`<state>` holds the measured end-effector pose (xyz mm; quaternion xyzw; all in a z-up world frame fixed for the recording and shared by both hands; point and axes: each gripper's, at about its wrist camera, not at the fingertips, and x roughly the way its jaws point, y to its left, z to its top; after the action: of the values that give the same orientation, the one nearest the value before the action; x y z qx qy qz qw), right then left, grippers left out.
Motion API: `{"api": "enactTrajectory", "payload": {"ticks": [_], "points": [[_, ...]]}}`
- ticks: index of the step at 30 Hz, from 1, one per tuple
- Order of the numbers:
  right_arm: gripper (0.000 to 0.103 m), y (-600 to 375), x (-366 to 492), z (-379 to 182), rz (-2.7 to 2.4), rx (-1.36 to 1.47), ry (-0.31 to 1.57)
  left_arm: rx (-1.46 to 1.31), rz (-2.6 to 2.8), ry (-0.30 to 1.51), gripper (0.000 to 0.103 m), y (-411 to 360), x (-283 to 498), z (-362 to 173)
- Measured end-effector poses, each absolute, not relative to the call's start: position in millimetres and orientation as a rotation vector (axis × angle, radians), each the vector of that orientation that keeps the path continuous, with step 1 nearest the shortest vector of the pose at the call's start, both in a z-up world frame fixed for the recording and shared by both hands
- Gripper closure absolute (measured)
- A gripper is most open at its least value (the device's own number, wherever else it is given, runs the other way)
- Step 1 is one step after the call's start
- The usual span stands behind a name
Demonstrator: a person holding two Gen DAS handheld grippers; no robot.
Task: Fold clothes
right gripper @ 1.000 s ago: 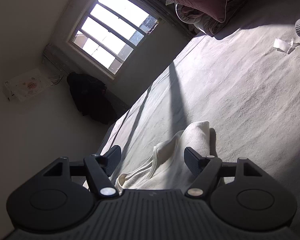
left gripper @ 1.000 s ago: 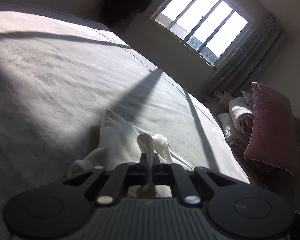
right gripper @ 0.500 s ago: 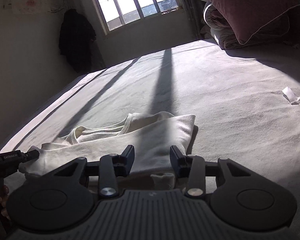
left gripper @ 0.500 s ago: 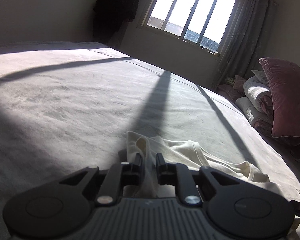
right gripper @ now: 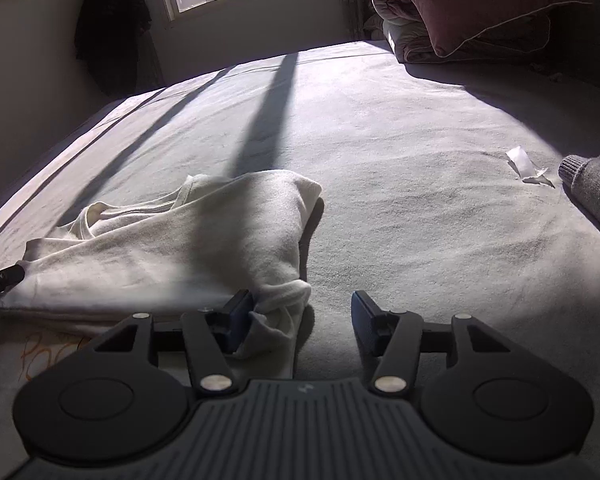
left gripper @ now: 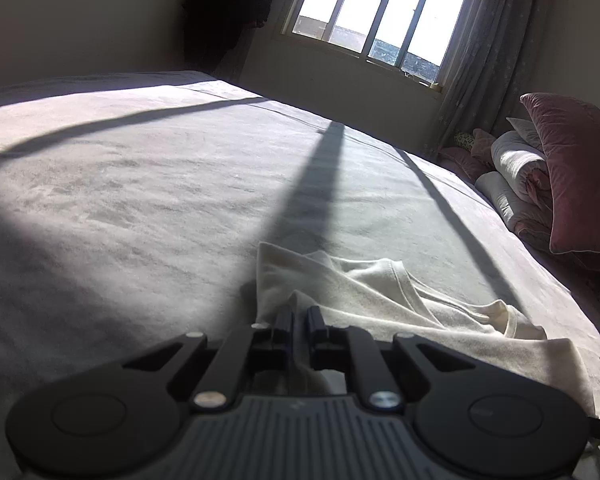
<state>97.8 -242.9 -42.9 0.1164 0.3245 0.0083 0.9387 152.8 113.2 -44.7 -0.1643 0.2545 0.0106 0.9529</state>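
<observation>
A cream garment (left gripper: pixel 380 292) lies folded over on the grey bed sheet (left gripper: pixel 160 200). My left gripper (left gripper: pixel 299 314) pinches a bunched edge of it, and its jaws are closing on the cloth. In the right wrist view the same garment (right gripper: pixel 180 240) stretches leftward, where the left gripper's black fingertip (right gripper: pixel 4 276) meets its far corner. My right gripper (right gripper: pixel 302 304) hovers at the garment's near right corner with its jaws opening. A cloth tuft leans on its left finger (right gripper: pixel 240 312), unpinched.
Pink pillows and rolled quilts (left gripper: pixel 560 184) pile at the bed's head. A grey knit garment (right gripper: pixel 592 188) and a white paper scrap (right gripper: pixel 524 166) lie to the right. A dark coat (right gripper: pixel 108 28) hangs by the window (left gripper: pixel 380 12). Printed fabric (right gripper: pixel 40 352) shows beneath the garment.
Both views rolled to level. The garment went from bunched and lifted to lying spread on the bed. The right jaws narrowed around a cloth tuft, then widened off it.
</observation>
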Motion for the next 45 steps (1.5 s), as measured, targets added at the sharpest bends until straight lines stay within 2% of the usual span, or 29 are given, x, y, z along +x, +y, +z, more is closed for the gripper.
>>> {"api": "enactTrajectory", "payload": {"ticks": [6, 8, 9, 11, 14, 19, 25, 29, 33, 45], "points": [[0.047, -247.9, 73.5, -14.3, 0.147, 0.353, 0.419, -0.346, 0.074, 0.445, 0.094, 119.8, 142.4, -33.5], [0.047, -234.3, 74.5, -10.8, 0.149, 0.307, 0.361, -0.351, 0.091, 0.400, 0.094, 122.8, 138.9, -28.1], [0.047, -228.2, 78.1, -12.8, 0.144, 0.280, 0.363, -0.349, 0.086, 0.387, 0.094, 123.3, 138.4, -26.2], [0.056, -216.1, 85.3, -16.9, 0.134, 0.228, 0.365, -0.342, 0.037, 0.370, 0.094, 121.3, 138.9, -25.1], [0.059, -206.9, 95.9, -24.5, 0.134, 0.185, 0.396, -0.301, -0.046, 0.390, 0.097, 111.5, 144.6, -29.4], [0.061, -212.1, 114.5, -44.8, 0.016, 0.127, 0.558, -0.235, -0.041, 0.552, 0.101, 101.8, 167.2, -50.4], [0.060, -226.8, 113.7, -52.0, 0.024, 0.220, 0.580, -0.281, -0.043, 0.554, 0.100, 106.6, 158.4, -42.8], [0.057, -227.9, 108.1, -44.5, 0.007, 0.270, 0.565, -0.253, -0.079, 0.552, 0.090, 102.7, 138.1, -25.8], [0.051, -224.4, 97.9, -29.3, 0.010, 0.324, 0.569, -0.214, -0.130, 0.549, 0.074, 101.4, 118.1, -10.1], [0.047, -185.1, 47.4, -2.4, 0.016, 0.154, 0.701, -0.214, -0.235, 0.663, 0.071, 117.8, 44.8, -15.5]]}}
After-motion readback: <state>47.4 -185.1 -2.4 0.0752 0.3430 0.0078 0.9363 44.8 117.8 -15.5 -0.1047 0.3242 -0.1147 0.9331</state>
